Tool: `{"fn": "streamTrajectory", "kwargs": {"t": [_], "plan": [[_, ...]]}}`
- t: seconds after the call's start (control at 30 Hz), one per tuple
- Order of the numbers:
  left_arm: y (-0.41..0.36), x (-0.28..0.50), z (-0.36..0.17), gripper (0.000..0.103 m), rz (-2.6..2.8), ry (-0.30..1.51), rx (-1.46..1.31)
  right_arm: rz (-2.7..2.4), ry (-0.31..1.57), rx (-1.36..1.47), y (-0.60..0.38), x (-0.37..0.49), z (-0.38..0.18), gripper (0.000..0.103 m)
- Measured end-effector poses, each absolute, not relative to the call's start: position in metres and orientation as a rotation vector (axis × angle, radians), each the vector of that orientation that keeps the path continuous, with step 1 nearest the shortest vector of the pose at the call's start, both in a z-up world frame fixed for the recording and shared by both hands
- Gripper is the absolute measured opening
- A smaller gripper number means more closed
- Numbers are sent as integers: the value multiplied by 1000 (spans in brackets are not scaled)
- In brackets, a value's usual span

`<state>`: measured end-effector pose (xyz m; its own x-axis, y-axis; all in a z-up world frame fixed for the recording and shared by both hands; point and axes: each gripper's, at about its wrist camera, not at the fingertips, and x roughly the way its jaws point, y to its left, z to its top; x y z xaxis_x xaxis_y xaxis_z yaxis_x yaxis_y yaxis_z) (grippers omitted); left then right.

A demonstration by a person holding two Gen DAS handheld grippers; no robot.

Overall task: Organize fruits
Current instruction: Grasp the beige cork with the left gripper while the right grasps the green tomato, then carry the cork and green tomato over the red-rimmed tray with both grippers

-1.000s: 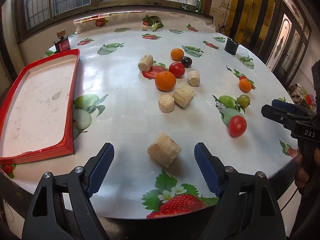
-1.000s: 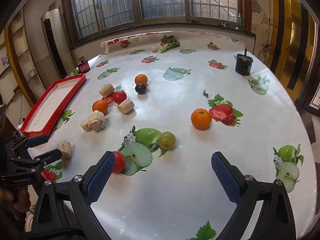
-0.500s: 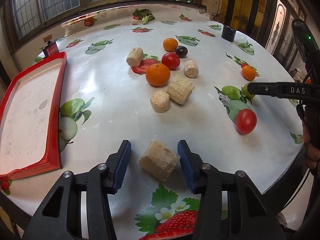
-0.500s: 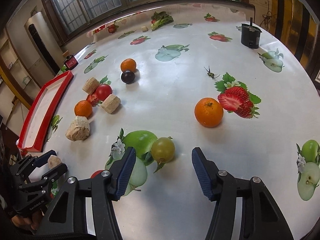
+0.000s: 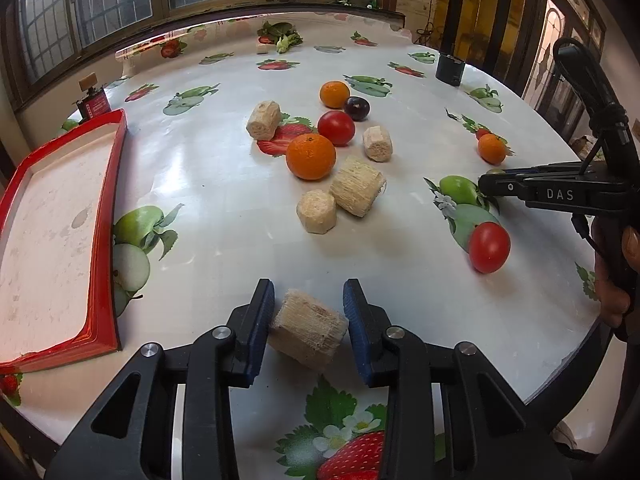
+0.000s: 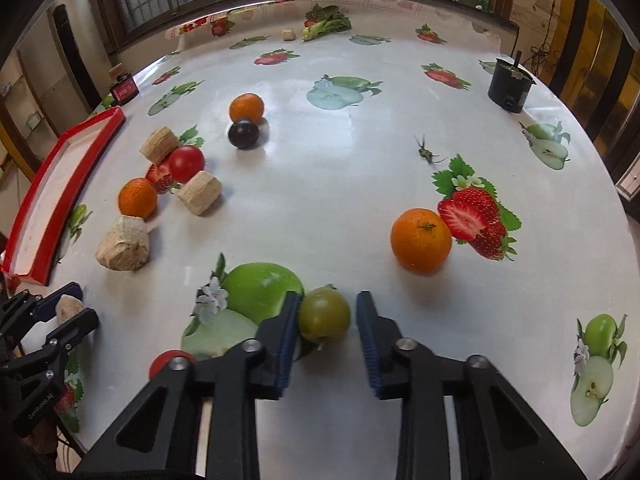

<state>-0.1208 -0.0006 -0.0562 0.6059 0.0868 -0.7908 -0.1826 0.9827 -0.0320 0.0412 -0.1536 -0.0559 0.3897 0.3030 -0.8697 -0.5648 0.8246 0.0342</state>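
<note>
Only the right view shows the green fruit (image 6: 324,315) clamped by the right tool (image 6: 326,334); the left tool (image 5: 307,322) is closing around a beige block (image 5: 308,329).

The round table (image 6: 320,200) wears a glossy white cloth printed with red strawberries, green apples and pale apple halves. A tray (image 5: 108,216) at its edge has a bright red rim and a mottled white floor. Three oranges show vivid orange, the nearest one (image 6: 421,239) carrying a small green stem scar. The tomatoes (image 5: 489,247) are glossy red, the plum (image 6: 243,133) dark purple, the grape (image 6: 324,315) olive green. The fibrous blocks (image 5: 309,328) are pale tan. Both grippers are black with blue finger pads (image 5: 354,316), and a black pot (image 6: 511,89) stands far back.
</note>
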Motion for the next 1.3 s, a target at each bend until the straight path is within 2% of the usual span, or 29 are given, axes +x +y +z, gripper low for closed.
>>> {"fn": "streamTrajectory", "kwargs": {"t": [0.5, 1.3], "plan": [[26, -147, -22, 33, 214, 824, -174, 726, 923, -190, -142, 4, -10, 25], [121, -207, 9, 33, 463, 712, -276, 952, 892, -243, -59, -40, 5, 25]]}}
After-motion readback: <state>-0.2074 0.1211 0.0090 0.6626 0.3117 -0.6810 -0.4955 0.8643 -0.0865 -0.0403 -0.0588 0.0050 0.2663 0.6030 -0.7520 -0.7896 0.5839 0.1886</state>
